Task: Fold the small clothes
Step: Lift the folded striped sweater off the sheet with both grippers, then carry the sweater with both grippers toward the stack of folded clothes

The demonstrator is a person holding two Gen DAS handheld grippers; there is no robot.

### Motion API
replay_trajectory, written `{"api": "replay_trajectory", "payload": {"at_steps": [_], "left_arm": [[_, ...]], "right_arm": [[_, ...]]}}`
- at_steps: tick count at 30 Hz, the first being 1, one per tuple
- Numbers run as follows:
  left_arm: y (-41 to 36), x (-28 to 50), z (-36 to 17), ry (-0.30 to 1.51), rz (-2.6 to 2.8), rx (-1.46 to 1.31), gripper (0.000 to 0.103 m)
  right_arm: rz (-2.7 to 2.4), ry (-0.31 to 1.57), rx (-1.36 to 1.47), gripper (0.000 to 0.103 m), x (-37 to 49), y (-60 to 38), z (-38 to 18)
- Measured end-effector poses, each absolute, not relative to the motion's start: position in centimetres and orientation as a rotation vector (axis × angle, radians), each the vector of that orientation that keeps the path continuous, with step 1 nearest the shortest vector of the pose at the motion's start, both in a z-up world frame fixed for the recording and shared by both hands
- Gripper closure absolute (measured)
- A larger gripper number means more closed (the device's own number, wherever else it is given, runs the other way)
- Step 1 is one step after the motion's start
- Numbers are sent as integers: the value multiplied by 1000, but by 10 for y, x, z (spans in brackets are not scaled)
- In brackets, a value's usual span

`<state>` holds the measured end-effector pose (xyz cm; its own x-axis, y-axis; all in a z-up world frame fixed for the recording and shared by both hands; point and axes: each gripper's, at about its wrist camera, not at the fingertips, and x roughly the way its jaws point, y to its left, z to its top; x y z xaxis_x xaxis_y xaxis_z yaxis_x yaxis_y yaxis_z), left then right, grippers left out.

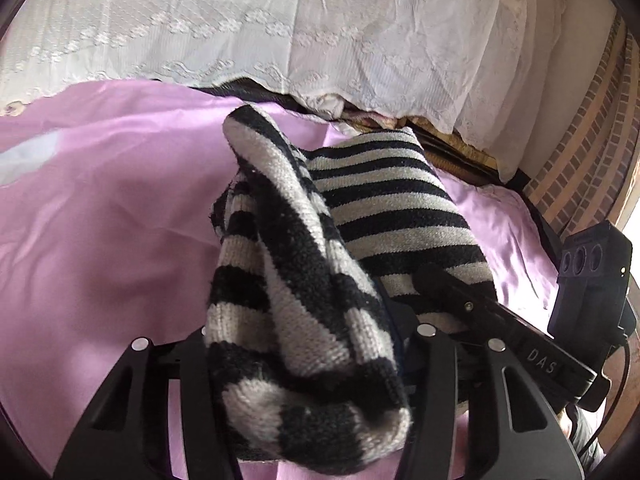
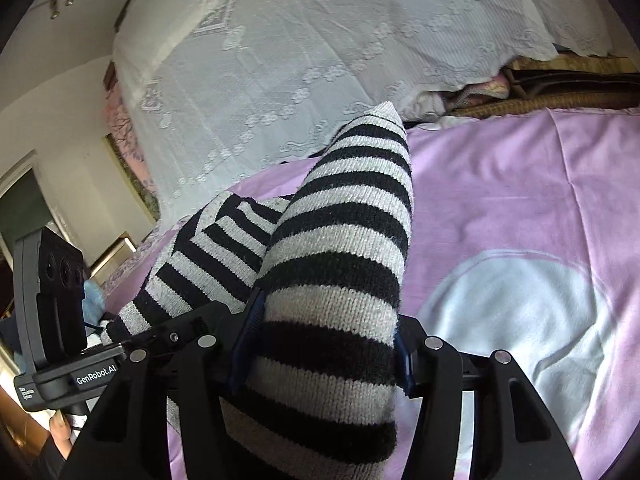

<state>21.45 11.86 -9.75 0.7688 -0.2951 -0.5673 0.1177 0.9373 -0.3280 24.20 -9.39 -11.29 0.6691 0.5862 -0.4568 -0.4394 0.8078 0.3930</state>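
Holding the striped knit garment (image 1: pixel 304 280) in both tools, lifted above the bed. My left tool (image 1: pixel 308 360) is clamped on a bunched fold of it, and the knit drapes over the jaws toward the lens. My right tool (image 2: pixel 320 344) is clamped on another thick fold, blue pads (image 2: pixel 248 340) pressing its sides; the remaining cloth stands up ahead and trails off to the left. No containers in view. A pink sheet (image 1: pixel 100 220) covers the bed, with a pale round patch (image 2: pixel 520 320) on it. White lace cloth (image 1: pixel 280 32) hangs behind. Brick wall (image 1: pixel 588 152) at right in left wrist view. The garment blocks most of the sheet ahead.
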Motion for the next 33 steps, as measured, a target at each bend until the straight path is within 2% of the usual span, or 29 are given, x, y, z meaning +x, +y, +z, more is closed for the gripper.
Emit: {"api": "replay_trajectory", "payload": {"at_steps": [12, 19, 24, 28, 33], "left_arm": [[179, 62, -27, 482, -2, -273, 54], [222, -14, 56, 381, 149, -191, 54], [267, -40, 104, 344, 211, -172, 54], [306, -54, 115, 329, 267, -207, 54], [318, -73, 99, 333, 276, -212, 54]], "right_arm": [[877, 517, 230, 47, 150, -7, -70], [1070, 469, 304, 47, 104, 57, -12], [1154, 445, 295, 47, 82, 115, 36], [1190, 469, 275, 47, 73, 161, 51], [1208, 463, 232, 47, 56, 174, 41]]}}
